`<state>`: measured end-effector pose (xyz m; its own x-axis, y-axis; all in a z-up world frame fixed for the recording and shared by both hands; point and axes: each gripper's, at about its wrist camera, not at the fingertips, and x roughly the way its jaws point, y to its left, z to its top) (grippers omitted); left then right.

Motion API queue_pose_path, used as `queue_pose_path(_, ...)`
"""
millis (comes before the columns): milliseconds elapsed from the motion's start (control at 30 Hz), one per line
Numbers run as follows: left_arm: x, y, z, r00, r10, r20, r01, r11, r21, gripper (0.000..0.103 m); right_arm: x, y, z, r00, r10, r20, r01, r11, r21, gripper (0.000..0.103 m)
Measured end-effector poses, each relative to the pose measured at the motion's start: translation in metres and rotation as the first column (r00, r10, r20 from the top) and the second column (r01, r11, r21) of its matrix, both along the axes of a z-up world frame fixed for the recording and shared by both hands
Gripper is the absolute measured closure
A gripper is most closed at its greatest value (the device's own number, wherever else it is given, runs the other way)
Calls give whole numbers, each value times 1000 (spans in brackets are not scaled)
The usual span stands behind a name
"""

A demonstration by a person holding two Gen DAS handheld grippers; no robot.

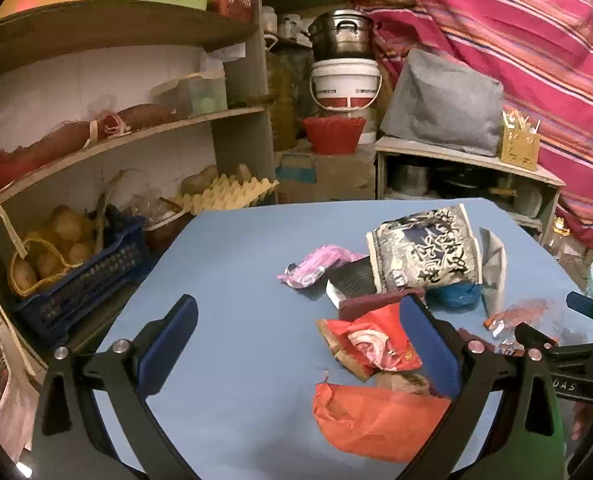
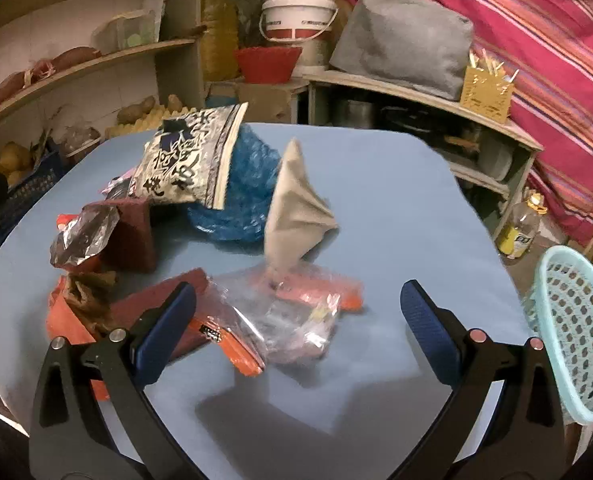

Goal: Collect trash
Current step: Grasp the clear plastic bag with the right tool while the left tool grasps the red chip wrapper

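Several wrappers [image 2: 280, 320] between right gripper [image 2: 298, 316] jaws

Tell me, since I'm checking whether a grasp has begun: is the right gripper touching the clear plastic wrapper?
Apart. The right wrist view shows the right gripper wide open, with blue table visible between its right finger and the clear plastic wrapper; nothing is pinched.

We hold our left gripper [image 1: 296, 340] level, jaws spread wide. Our right gripper [image 2: 300, 320] likewise gapes, pointing toward twelve o'clock.
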<state>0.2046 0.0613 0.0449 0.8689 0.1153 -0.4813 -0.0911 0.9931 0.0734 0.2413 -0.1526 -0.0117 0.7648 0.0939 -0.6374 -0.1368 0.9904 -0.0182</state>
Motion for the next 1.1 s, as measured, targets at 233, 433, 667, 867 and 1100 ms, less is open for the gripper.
queue_pose_path(233,14,0,-15,995,3,-95,-2,1000,7,5,5,6,-7,999,31,-24,-31,1000,-3,4)
queue_pose_path(433,21,-4,-24,991,-6,-133,6,1000,-2,5,4,4,-11,999,39,-37,-39,999,15,10)
queue_pose_path(667,23,-21,-32,989,-61,-134,62,998,9,5,3,-1,-6,998,49,-36,-47,997,54,43)
queue_pose_path(867,34,-28,-39,981,-85,-174,78,996,-46,5,0,-4,-2,995,94,-33,-91,992,83,66)
queue_pose_path(1100,42,-38,-46,973,-107,-205,98,994,-53,6,-6,-13,4,992,122,-12,-120,988,92,71)
